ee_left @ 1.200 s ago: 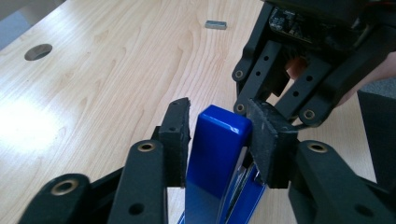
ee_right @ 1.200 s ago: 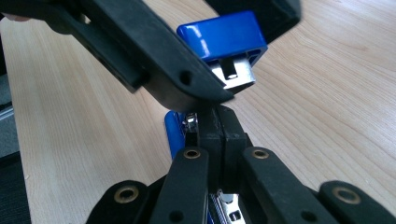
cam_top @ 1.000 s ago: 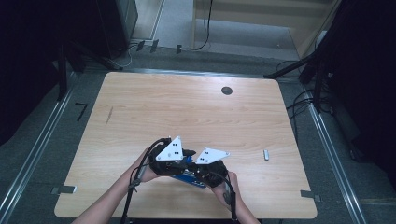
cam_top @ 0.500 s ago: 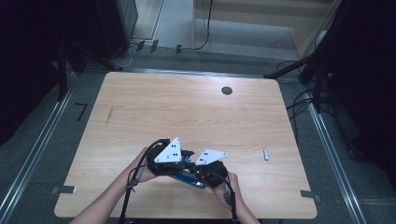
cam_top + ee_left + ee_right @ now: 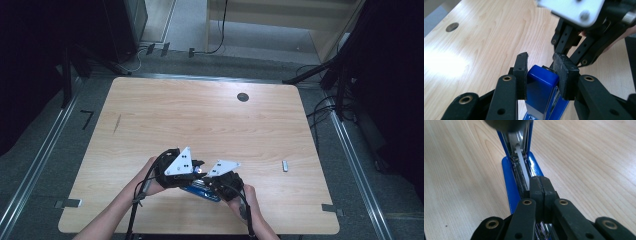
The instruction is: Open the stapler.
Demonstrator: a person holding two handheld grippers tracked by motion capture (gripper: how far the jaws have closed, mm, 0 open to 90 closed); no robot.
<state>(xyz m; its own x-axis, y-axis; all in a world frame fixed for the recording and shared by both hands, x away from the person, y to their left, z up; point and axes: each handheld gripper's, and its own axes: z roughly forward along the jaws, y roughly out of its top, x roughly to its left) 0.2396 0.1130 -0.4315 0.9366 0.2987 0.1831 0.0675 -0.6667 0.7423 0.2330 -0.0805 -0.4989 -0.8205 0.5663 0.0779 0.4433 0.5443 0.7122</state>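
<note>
— What's changed at the stapler (image 5: 202, 188)?

— Little; both hands have drifted slightly nearer me. My left gripper (image 5: 540, 75) stays clamped on its blue top, my right gripper (image 5: 540, 187) pinched shut inside its open magazine. Beyond the stapler lies a staple strip (image 5: 285, 166) — loading remains.

We note a light wooden table (image 5: 200, 115) with a dark round hole (image 5: 243, 97) near its far edge, grey floor (image 5: 45, 165) around, metal rails (image 5: 30, 175) alongside, cables (image 5: 325, 107) trailing right.
</note>
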